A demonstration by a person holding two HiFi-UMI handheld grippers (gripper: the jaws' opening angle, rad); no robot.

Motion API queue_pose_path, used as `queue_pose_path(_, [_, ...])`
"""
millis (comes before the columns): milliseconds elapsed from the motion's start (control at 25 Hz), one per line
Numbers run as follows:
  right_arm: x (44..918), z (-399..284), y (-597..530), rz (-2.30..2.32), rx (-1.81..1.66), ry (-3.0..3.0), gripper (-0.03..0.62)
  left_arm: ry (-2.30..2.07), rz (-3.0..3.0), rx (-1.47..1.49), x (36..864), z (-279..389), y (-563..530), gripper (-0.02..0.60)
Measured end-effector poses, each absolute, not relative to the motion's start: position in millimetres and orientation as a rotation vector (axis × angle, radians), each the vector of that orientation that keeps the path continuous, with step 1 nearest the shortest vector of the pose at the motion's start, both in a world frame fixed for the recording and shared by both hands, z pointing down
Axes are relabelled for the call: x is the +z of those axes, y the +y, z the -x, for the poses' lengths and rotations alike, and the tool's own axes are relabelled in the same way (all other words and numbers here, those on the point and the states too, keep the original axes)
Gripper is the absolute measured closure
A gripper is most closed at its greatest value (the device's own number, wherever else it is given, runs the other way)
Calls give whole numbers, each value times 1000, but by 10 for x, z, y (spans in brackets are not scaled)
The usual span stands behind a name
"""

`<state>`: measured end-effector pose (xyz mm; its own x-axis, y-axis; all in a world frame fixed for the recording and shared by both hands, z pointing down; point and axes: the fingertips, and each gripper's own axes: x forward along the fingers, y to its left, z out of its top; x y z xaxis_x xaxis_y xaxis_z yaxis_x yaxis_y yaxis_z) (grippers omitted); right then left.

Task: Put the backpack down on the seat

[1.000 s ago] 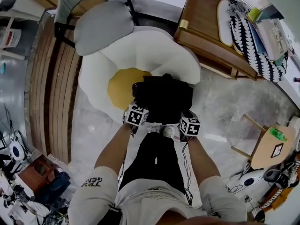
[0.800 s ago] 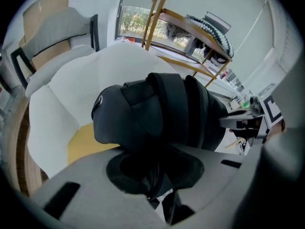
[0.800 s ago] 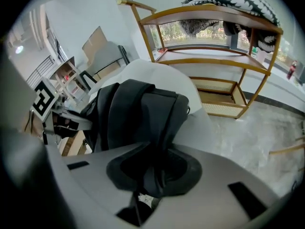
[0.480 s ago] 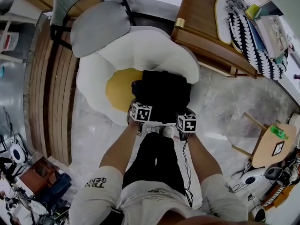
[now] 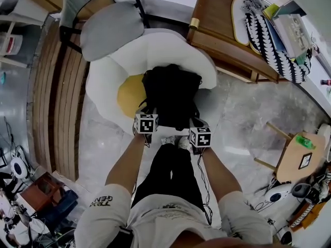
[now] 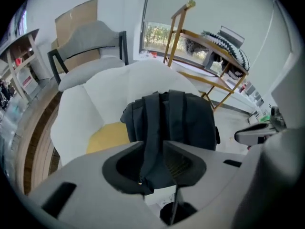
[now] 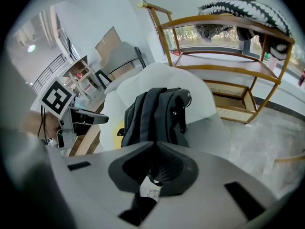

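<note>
A black backpack stands tilted against the front of a white egg-shaped seat with a yellow centre. My left gripper is at the pack's near left corner and my right gripper at its near right. In the left gripper view a shoulder strap of the backpack fills the gap between the jaws, which are closing on it. In the right gripper view the jaws are closing to a pinch on a thin strap of the backpack.
A grey chair stands behind the seat. A wooden shelf unit with a zebra-patterned cushion is at the right. A small wooden stool stands lower right. Wooden slats run down the left. The person's feet are just below the pack.
The backpack has shifted up and left onto the seat and now looks narrower and more upright. Both grippers moved a little left with it.
</note>
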<state>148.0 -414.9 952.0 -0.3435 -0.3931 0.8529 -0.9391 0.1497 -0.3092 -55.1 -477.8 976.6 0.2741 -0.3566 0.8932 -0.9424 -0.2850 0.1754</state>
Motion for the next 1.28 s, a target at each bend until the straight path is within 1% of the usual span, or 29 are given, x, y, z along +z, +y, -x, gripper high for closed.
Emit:
queue_pose_path(80, [9364,-1459,-4142,-1271,1138,-1844,562,-1202,-1794,936,9594,500,-4754,510])
queue_pose_path(160, [9177,-1452,-4167,-1282,1105,-1865,565,-1202,-1809,899,9392,432,-4739,540])
queue_pose_path(240, [8972,-1458,-4205,-1306,1065,-1884,566,-1185,-1840,875,9124,348,-4734,556])
queue_pose_path(480, [8212,-1464,-4389,-1371,923,-1972,568,-1159,-2019,817,8308,98,-4779,560])
queue_pose_path(720, [7052,-1453,-4656,-1509,760,-2125,568,-1219,-2151,771,7332,-13,-4887,560])
queue_pose_path(880, [6253,-1615,-4768,-1673,692,-2209,568,-1279,-2217,669,6601,-108,-4903,560])
queue_pose_path(1120, [5165,-1644,-4829,-1777,638,-2413,568,-1415,-2264,564,5628,-30,-4928,560])
queue_pose_path(1280, [4510,-1609,-4825,-1786,462,-2510,568,-1490,-2311,451,4967,-20,-4970,560])
